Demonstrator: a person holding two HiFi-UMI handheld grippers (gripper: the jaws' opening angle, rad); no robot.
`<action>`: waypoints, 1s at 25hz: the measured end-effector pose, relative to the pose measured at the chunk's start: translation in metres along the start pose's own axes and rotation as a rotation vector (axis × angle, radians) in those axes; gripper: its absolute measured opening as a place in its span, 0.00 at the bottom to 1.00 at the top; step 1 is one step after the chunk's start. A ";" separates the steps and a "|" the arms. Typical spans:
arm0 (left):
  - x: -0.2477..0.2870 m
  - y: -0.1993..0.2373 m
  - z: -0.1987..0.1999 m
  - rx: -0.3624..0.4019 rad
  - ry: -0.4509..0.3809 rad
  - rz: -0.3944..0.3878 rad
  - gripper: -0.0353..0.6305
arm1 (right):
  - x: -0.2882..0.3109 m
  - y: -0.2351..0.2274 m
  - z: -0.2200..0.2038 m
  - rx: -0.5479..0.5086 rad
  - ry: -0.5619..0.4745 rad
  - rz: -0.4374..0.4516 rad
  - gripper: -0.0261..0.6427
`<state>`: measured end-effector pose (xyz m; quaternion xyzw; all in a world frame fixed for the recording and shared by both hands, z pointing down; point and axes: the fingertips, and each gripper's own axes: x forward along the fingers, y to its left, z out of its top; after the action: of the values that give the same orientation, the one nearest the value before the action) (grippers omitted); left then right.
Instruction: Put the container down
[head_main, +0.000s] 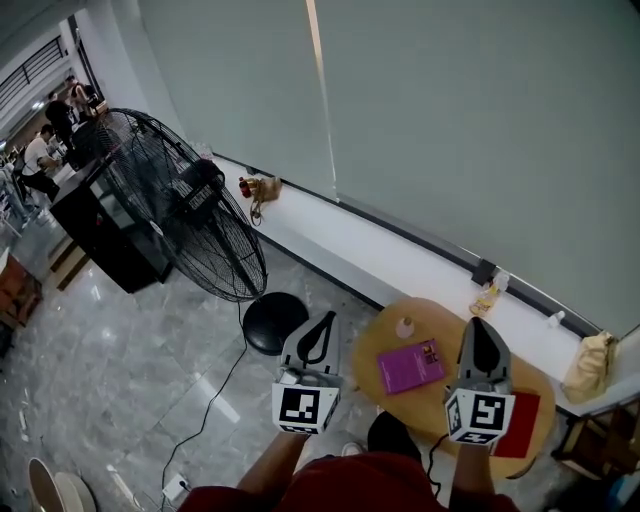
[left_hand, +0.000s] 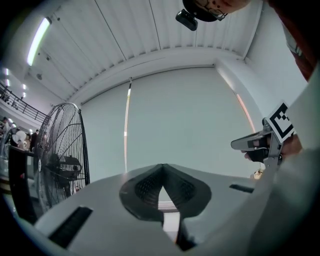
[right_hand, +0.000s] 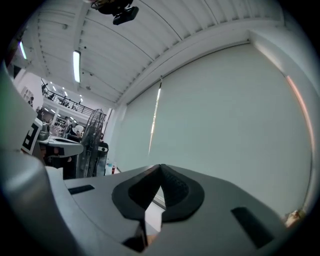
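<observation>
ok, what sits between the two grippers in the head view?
A magenta book, flat on the round wooden table, lies between the left gripper and right gripper. A small pale bottle stands just beyond it. Head view only.

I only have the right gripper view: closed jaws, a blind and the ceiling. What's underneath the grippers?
Observer: The head view shows a round wooden table low in front of the person.
Operator: Anything on it?
Observer: A purple book, with a small pale container standing just beyond it.
Operator: Is the left gripper holding something?
Observer: No. In its own view the left gripper has its jaws together with nothing between them.
</observation>
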<state>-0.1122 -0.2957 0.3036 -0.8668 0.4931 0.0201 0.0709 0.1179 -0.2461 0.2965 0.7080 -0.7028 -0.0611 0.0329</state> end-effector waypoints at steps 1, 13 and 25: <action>0.000 0.001 0.000 0.000 -0.004 0.003 0.06 | 0.001 -0.001 0.000 0.005 -0.003 -0.002 0.03; -0.004 0.013 -0.004 -0.006 0.000 0.020 0.06 | 0.004 -0.002 -0.004 -0.010 0.006 -0.016 0.03; 0.004 0.006 -0.012 -0.011 -0.008 0.014 0.06 | 0.004 -0.006 -0.010 -0.037 -0.002 -0.005 0.03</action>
<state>-0.1157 -0.3037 0.3142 -0.8636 0.4988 0.0269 0.0681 0.1249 -0.2503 0.3056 0.7090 -0.6997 -0.0751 0.0451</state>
